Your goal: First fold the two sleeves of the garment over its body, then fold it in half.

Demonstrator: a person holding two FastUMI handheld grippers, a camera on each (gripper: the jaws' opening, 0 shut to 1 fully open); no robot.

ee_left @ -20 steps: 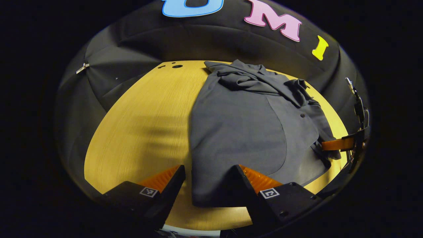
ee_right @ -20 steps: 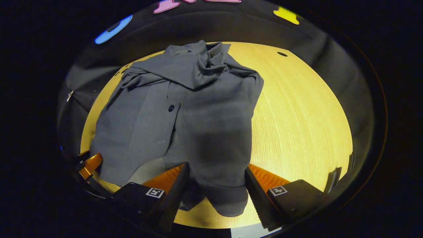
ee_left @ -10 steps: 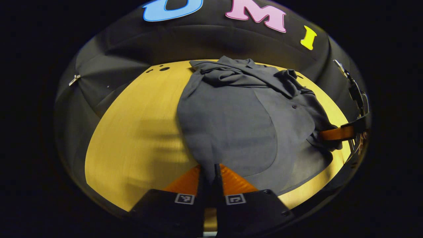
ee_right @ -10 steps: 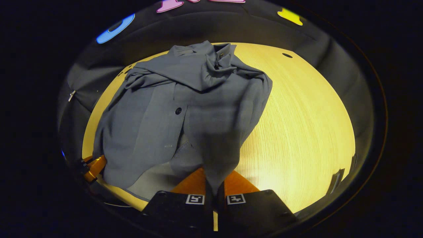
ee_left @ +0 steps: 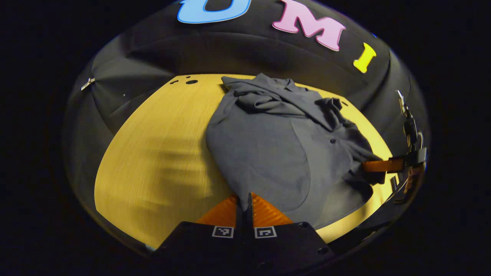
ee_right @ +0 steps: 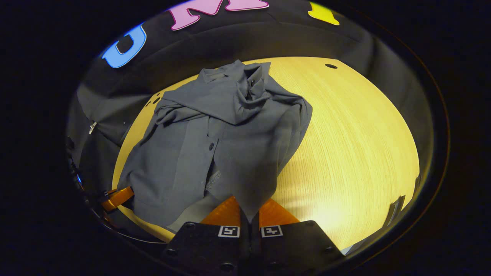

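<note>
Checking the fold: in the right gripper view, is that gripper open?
No, the right gripper is shut on the garment hem.

One dark grey button-front garment [ee_left: 268, 153] is counted, lying on one round yellow wooden table [ee_left: 161, 145]. Two two-finger grippers are counted: the left gripper [ee_left: 245, 201] and the right gripper [ee_right: 249, 211]. Two dark round buttons are made out on the garment's front in the right gripper view, one [ee_right: 210, 146] at mid-front and one [ee_right: 252, 81] near the collar. One metal clip [ee_left: 87, 82] is seen on the booth's black cloth wall.
</note>
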